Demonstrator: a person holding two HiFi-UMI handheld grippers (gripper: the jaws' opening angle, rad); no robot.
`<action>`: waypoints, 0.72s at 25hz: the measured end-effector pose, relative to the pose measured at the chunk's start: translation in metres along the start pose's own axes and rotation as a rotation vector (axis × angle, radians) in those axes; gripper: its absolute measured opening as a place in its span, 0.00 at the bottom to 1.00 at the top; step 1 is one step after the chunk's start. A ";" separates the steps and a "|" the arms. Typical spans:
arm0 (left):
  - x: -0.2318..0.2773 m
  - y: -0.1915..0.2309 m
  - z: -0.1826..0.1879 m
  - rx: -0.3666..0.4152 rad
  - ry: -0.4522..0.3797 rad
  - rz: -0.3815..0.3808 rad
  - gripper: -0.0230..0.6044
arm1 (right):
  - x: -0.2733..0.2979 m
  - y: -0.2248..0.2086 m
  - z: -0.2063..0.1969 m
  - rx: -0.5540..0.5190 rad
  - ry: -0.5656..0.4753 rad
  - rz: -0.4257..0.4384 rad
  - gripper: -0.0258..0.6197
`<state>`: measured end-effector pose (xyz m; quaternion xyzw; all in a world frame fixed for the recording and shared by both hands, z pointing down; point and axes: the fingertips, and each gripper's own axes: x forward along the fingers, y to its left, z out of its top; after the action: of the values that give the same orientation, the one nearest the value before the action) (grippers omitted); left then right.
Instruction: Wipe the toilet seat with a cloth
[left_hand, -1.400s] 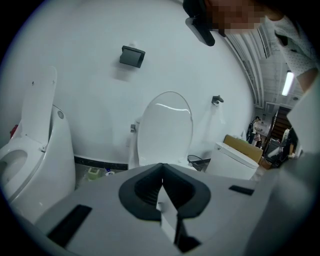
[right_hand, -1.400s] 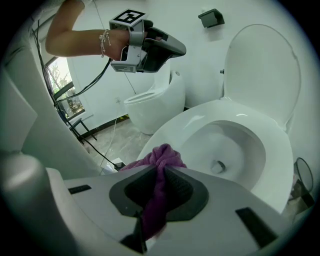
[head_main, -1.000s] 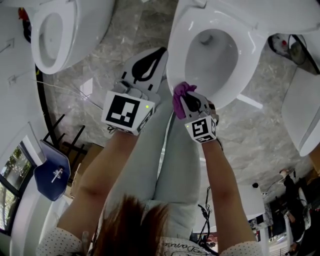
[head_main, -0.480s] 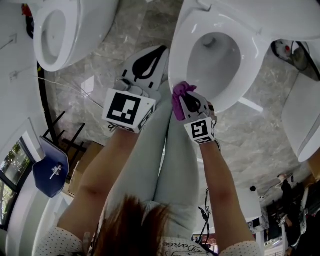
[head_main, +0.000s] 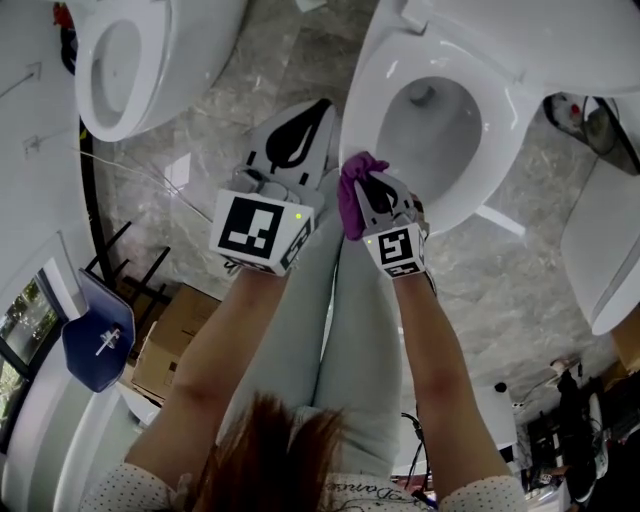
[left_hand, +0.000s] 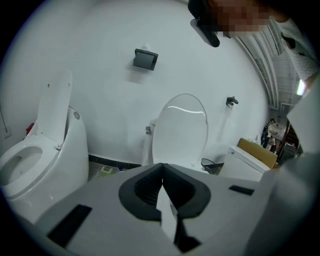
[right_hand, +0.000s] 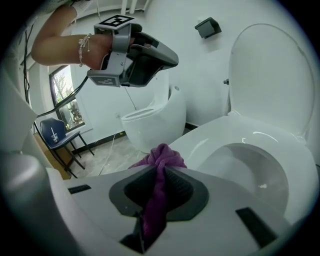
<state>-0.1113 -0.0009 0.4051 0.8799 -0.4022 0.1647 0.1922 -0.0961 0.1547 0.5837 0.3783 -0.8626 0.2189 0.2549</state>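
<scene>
My right gripper is shut on a purple cloth, whose bunched tip sticks out over the near left rim of the white toilet seat. Whether the cloth touches the seat I cannot tell. The raised lid stands behind the bowl. My left gripper is shut with nothing in it, held above the floor just left of the toilet; its jaws meet in the left gripper view.
A second white toilet stands at the upper left, also visible in the gripper views. A blue chair and a cardboard box sit at lower left. The floor is grey marble.
Both grippers have shifted slightly up and right in the head view. The cloth's tip now lies closer to the seat's near left rim.
</scene>
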 end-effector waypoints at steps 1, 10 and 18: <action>-0.001 0.001 -0.001 -0.008 0.000 0.008 0.04 | 0.002 -0.003 0.003 -0.001 -0.002 -0.001 0.14; -0.006 0.010 -0.006 -0.015 0.009 0.029 0.04 | 0.013 -0.014 0.017 0.011 -0.018 -0.002 0.14; -0.001 0.010 -0.004 -0.013 0.001 0.015 0.04 | 0.017 -0.022 0.021 0.113 -0.050 -0.053 0.14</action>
<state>-0.1207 -0.0046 0.4099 0.8756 -0.4095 0.1641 0.1969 -0.0947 0.1199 0.5817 0.4199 -0.8447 0.2508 0.2174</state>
